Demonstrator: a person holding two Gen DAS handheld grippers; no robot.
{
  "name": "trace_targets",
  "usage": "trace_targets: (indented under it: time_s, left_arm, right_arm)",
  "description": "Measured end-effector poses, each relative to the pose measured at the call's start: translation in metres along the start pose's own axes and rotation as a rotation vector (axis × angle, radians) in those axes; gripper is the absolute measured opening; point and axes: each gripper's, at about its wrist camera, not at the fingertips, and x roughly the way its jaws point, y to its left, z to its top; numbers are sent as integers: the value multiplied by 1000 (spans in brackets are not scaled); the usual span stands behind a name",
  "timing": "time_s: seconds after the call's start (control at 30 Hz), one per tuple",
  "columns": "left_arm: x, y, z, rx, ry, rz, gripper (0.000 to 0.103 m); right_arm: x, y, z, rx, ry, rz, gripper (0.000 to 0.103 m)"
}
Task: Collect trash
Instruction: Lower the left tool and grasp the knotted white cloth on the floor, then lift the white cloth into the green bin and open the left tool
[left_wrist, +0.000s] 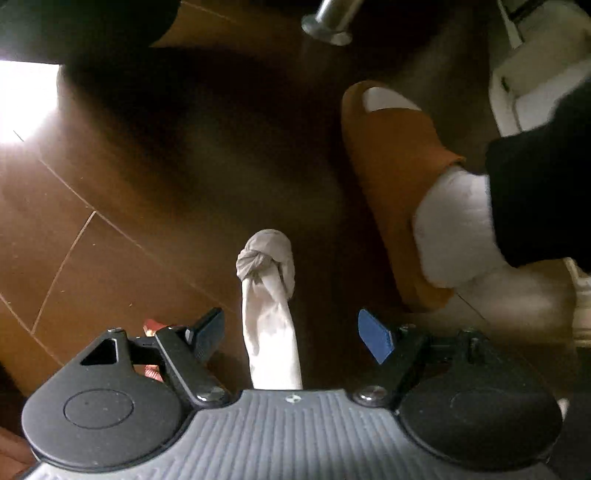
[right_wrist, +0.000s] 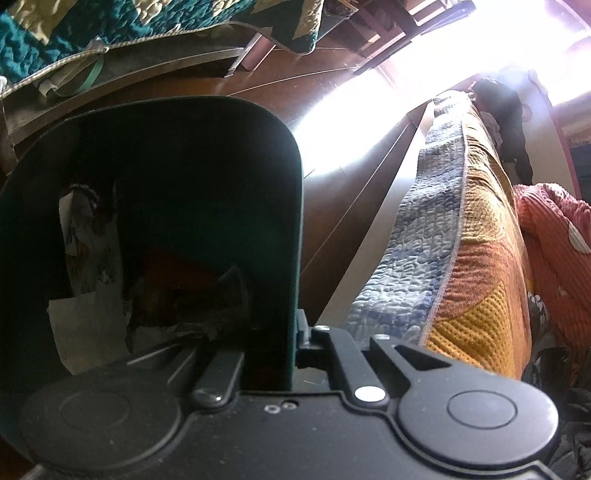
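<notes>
On the brown tiled floor (left_wrist: 110, 229), seen from the left wrist, a knotted white bag (left_wrist: 267, 291) lies lengthwise, its grey twisted knot at the far end and its smoother white body running back under the camera housing. The left gripper (left_wrist: 291, 330) points steeply down over it with its jaws spread wide, one pad on each side of the bag and neither touching it. A scrap of red wrapper (left_wrist: 153, 326) peeks out behind the left finger, mostly hidden. To the left the floor is open up to a blown-out patch of sunlight; to the right a person's foot in a brown slipper (left_wrist: 391, 184) and white sock stands near the bag, and a metal leg (left_wrist: 330, 18) is cut off by the top edge.

In the right wrist view, the right gripper (right_wrist: 295, 354) is pressed together on the rim of a dark green bin (right_wrist: 207, 177), its fingertips hidden by the wall. Inside the bin a printed white bag (right_wrist: 86, 243) and reddish, dark crumpled pieces show dimly; what they are is hard to tell. Right of the bin a strip of floor runs toward glaring light, bordered by a bed with a quilted blue and orange cover (right_wrist: 458, 236).
</notes>
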Motion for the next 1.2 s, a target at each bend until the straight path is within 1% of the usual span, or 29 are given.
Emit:
trace_targets:
  time_s: [0.07,0.13,0.3,0.33,0.37,0.4,0.43,0.47,0.53,0.57,0.67,0.7,0.77,0.83,1.0,1.03,1.13,1.2]
  left_arm:
    - [11,1,3,-24,0,16,79]
    - [24,1,8,-39,5,55,79]
    - [45,-9,9,-21,-5,126,77]
    - [47,-10,9,-14,-7,142,70]
    - [49,-10,9,-12,-1,155,60]
    - [51,-10,9,-14,7,165,55]
    - [54,-9,9,-23,20,176,45]
    - [56,-6,8,-37,33,187,31]
    - [57,-2,6,-69,42,189,22]
    - [55,0,5,-82,33,188,16]
    - [41,6,-1,-122,2,195,11]
    - [35,8,-2,-139,-10,192,10]
    - [17,15,-5,-193,-44,171,10]
    - [-1,18,-5,-225,-76,153,9]
    - [-65,28,-11,-278,-170,110,9]
    - [-78,30,-14,-284,-190,108,9]
    - [-122,32,-4,-287,-261,123,9]
    - [-150,41,-1,-314,-313,128,9]
  right_arm:
    - [0,0,-1,6,-5,-1,3]
    - [0,-2,-2,22,-9,5,2]
    - [0,1,-5,27,-7,5,2]
    - [1,0,-6,29,-7,6,2]
    - [1,1,-6,31,-7,5,2]
    - [1,1,-6,34,-8,5,2]
    - [0,0,-6,39,-8,6,2]
    - [1,0,-6,42,-9,5,2]
    - [1,1,-6,47,-10,3,2]
    - [1,1,-6,48,-10,2,2]
    - [2,2,-8,60,-15,8,2]
    - [2,3,-9,63,-15,8,2]
    - [3,3,-10,64,-14,7,2]
    - [3,3,-11,65,-15,9,2]
    - [5,0,-10,90,-24,13,2]
    - [5,0,-11,94,-26,14,2]
    - [4,-1,-12,102,-28,17,2]
    - [4,-1,-12,109,-30,17,2]
